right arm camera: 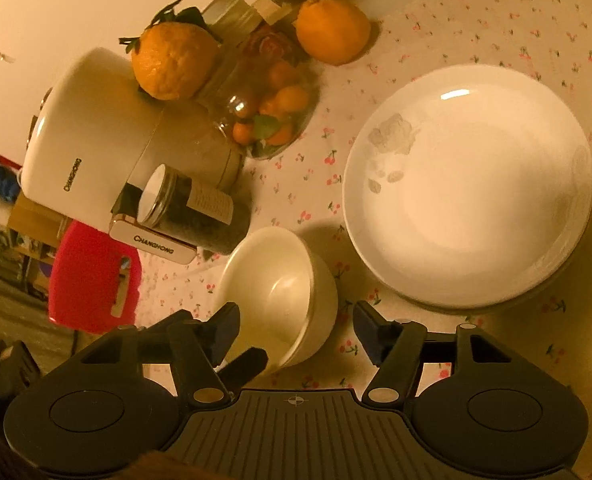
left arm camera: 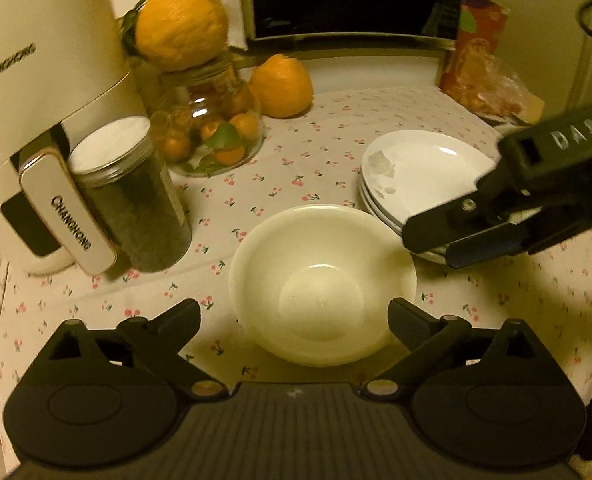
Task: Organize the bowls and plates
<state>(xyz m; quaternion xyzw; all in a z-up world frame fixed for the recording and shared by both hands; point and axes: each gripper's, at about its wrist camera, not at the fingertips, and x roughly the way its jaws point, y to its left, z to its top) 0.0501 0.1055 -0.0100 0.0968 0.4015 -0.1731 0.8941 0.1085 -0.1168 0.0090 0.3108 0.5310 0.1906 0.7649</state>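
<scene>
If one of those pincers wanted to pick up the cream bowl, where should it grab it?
Probably at the rim. The bowl stands upright and open on the tablecloth, too wide to take whole, so one finger inside and one outside suits the thin wall. Come from the near side, where the left gripper already faces it open; the plates crowd the far right.

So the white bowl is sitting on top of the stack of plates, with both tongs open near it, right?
Not quite: the white bowl sits on the tablecloth beside the stack of plates, as the right wrist view shows. Both tongs, left and right, are open.
</scene>
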